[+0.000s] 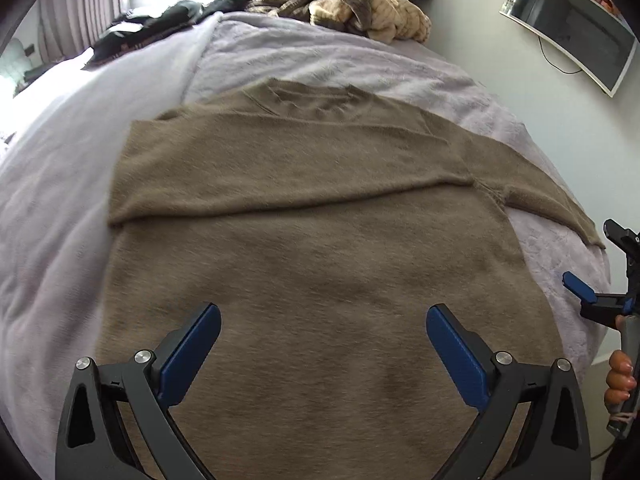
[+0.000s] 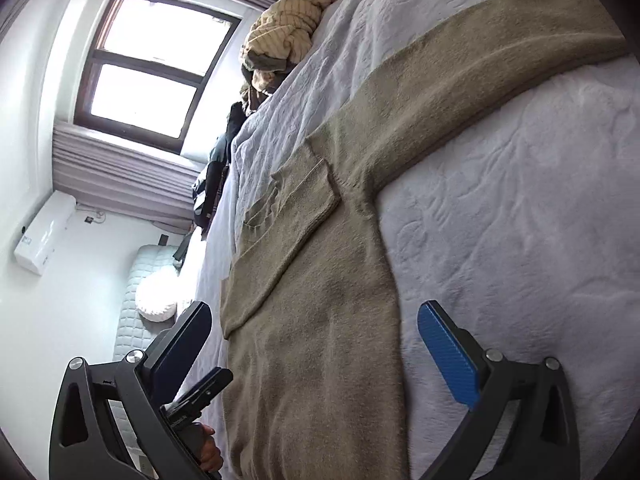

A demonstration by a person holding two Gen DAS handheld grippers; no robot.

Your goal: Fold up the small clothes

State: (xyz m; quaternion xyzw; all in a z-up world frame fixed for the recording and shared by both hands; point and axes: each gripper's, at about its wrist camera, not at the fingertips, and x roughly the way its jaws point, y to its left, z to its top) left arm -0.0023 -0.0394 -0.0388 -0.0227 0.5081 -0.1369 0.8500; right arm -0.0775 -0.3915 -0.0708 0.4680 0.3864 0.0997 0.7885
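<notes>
Tan sweater lies flat, one sleeve folded across; both tongs released.

White walls, bright window, striped curtains, lavender bed, wall television

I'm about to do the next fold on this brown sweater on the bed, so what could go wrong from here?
1. The folded-in sleeve only lies loose across the sweater; dragging the body could pull it open.
2. The other sleeve still stretches toward the bed edge; folding upward now would probably leave it trailing.
3. The fuzzy blanket could get pinched with the knit by the open left gripper or right gripper.
</notes>
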